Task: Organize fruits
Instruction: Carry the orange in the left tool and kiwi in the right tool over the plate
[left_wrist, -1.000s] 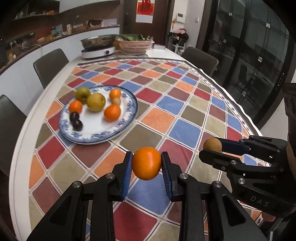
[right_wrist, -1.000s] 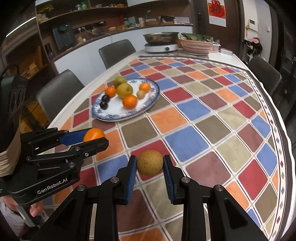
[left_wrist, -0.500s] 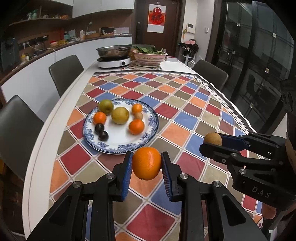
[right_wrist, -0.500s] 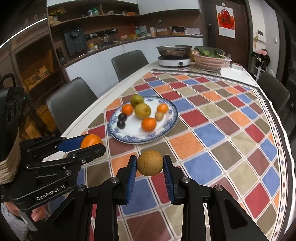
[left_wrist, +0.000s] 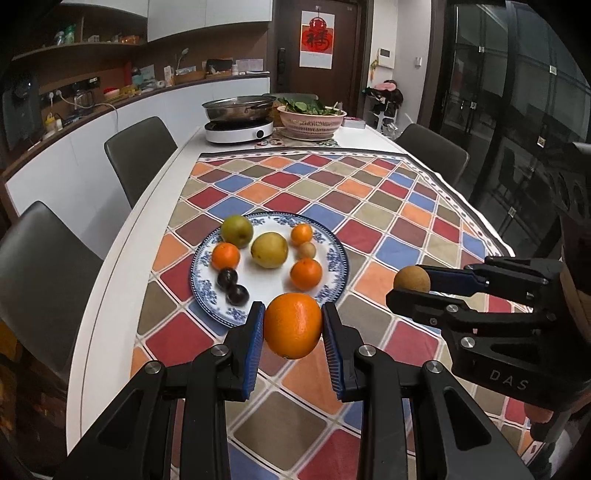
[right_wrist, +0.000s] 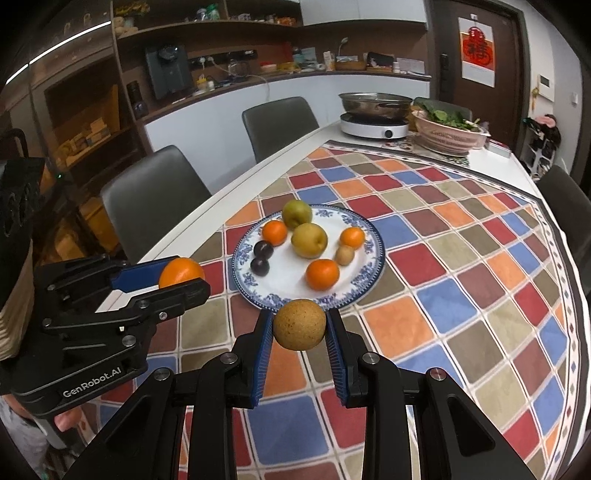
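— Where does the orange (left_wrist: 293, 325) sit?

— Pinched between the blue pads of the left tongs (left_wrist: 293, 332), raised off the checked cloth (left_wrist: 388, 206) on the bench (left_wrist: 122, 280). The blue-rimmed plate (left_wrist: 334, 254) lies just past it, toward 11 o'clock in the left wrist view.

— And the right tongs (right_wrist: 300, 334)?

— Clamped on a brown speckled round fruit (right_wrist: 300, 325), also in the air, with the plate's near rim straight beyond at 12 o'clock. The plate carries three small oranges, two pears, two dark plums and a small brown fruit.
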